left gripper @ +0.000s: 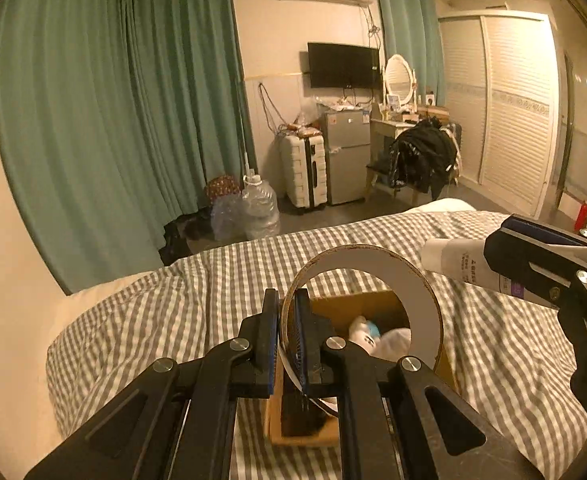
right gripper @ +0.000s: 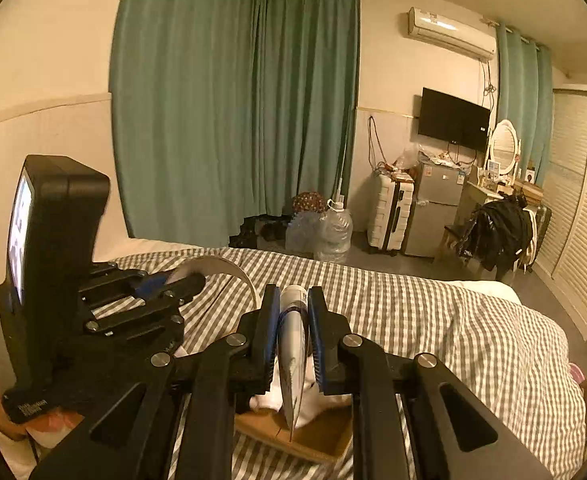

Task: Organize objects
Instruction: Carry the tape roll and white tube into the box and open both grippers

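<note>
Pinching a tape ring (left gripper: pixel 373 268), left hand-held gripper (left gripper: pixel 286 320); right (right gripper: pixel 291 320) clamps tube (right gripper: pixel 293 328).

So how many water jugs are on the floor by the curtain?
2: a clear one with a white cap standing upright, and a bluish one touching its left side. More could be hidden behind the bed.

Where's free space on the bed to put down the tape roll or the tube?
Open checked duvet left of the cardboard box and beyond it toward the foot. Crowded: the box, holding white items, with tape roll, tube and both grippers above it.
</note>
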A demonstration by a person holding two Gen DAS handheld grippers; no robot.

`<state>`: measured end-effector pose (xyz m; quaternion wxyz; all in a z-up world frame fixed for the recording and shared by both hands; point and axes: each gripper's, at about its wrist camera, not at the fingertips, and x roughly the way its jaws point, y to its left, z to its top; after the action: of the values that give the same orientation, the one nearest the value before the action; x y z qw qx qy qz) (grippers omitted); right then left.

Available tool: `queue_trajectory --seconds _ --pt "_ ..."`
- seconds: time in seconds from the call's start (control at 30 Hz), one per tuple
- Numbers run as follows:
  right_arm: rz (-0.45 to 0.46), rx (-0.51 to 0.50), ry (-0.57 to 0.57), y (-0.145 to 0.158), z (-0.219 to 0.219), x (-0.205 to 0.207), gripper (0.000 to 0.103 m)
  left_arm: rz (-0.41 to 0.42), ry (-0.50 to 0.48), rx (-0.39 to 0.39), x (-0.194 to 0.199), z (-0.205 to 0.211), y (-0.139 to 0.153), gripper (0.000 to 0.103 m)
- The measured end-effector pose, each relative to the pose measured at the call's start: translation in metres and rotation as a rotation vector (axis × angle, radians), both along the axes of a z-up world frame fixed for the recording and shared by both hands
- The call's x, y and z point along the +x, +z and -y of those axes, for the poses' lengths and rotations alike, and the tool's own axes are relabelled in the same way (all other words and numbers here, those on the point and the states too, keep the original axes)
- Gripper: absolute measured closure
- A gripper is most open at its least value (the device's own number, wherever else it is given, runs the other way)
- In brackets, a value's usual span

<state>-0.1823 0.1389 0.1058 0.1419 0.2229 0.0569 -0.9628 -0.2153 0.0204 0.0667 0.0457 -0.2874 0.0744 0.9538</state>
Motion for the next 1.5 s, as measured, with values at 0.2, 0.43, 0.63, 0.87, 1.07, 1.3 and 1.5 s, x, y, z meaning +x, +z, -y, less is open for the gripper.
queue_trajectory --seconds 0.2,0.43,0.63,0.87,1.07,1.3,1.5 --pt "0.107 -0.033 0.008 -0.042 -0.006 -0.070 0.089 0.081 0.000 -0.047 -0.056 -0.014 -0.056 0.095" --pt "0.238 -0.041 0.002 -0.110 -0.019 -0.124 0.089 0.190 -0.010 -0.086 -0.091 -0.024 -0.128 0.095" --pt "0.339 -0.069 -0.001 -0.152 -0.028 -0.147 0.089 0.236 -0.014 -0.101 -0.104 -0.025 -0.156 0.095" --pt "0.398 -0.064 0.001 -0.170 -0.028 -0.153 0.089 0.258 -0.041 -0.109 -0.109 -0.029 -0.163 0.095" --pt "0.427 -0.093 0.003 -0.174 -0.032 -0.148 0.089 0.276 -0.064 -0.091 -0.102 -0.030 -0.163 0.093" --pt "0.423 -0.087 -0.058 -0.167 -0.041 -0.140 0.044 0.319 -0.095 -0.050 -0.093 -0.035 -0.163 0.041" --pt "0.426 -0.100 -0.098 -0.158 -0.057 -0.135 0.041 0.298 -0.119 -0.002 -0.079 -0.034 -0.152 0.014"
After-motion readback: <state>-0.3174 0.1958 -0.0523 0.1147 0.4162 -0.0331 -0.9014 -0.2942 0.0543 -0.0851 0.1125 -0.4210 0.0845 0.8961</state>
